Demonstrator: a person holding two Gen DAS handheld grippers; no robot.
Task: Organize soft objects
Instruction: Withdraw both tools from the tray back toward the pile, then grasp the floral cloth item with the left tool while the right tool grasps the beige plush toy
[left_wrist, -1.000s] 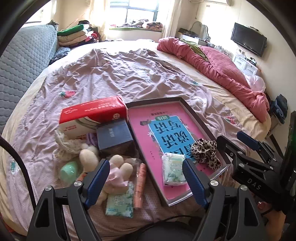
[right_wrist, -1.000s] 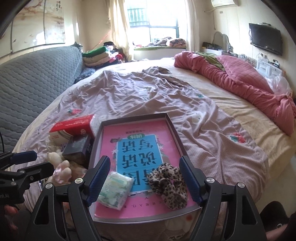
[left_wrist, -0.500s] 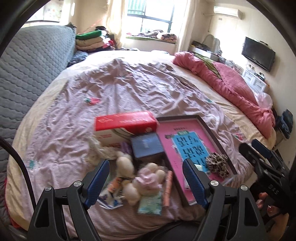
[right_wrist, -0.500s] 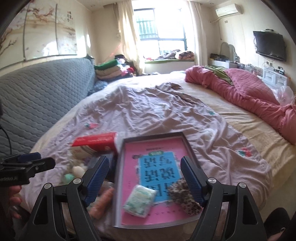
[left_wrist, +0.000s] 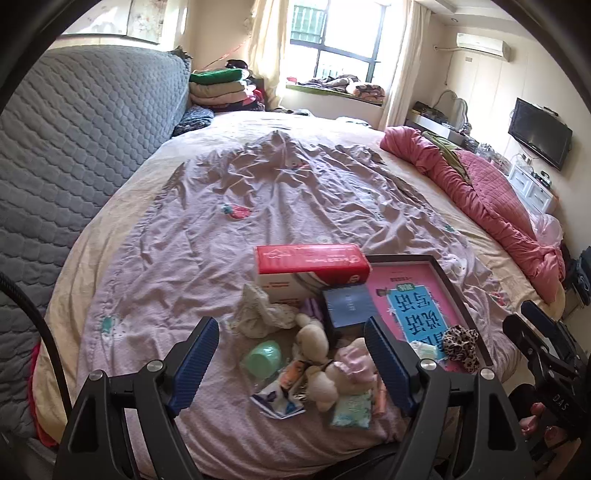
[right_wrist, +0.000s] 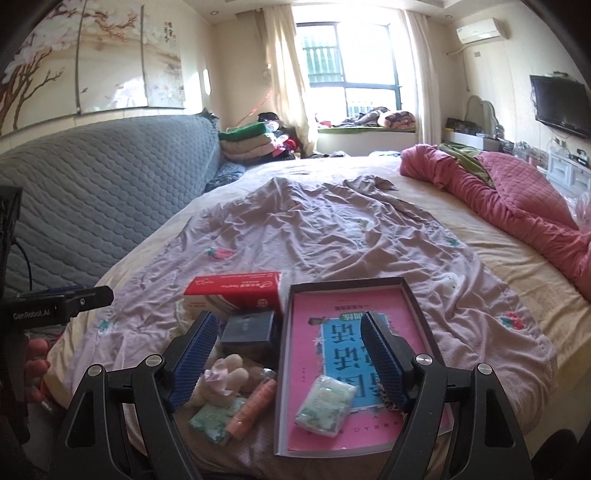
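A dark tray (left_wrist: 458, 291) with a pink book (right_wrist: 354, 369) in it lies at the bed's near edge. In it are a tissue pack (right_wrist: 325, 406) and a leopard scrunchie (left_wrist: 460, 347), mostly hidden behind a finger in the right wrist view. Left of the tray lies a pile: plush bunny (left_wrist: 325, 365), cream cloth (left_wrist: 258, 314), mint cup (left_wrist: 262, 356), tissue packs (left_wrist: 351, 408), orange tube (right_wrist: 253, 410). My left gripper (left_wrist: 291, 362) is open above the pile. My right gripper (right_wrist: 288, 360) is open and empty above the tray's left edge.
A red tissue box (left_wrist: 310, 269) and a dark blue box (left_wrist: 347, 306) sit behind the pile. A wrinkled mauve sheet (left_wrist: 277, 206) covers the bed. A grey quilted headboard (left_wrist: 74, 147) is at left, a pink quilt (left_wrist: 491, 206) at right.
Both grippers have pulled back and up from the bed edge, and the left one has swung left from the tray to over the pile. Both stay open and empty.
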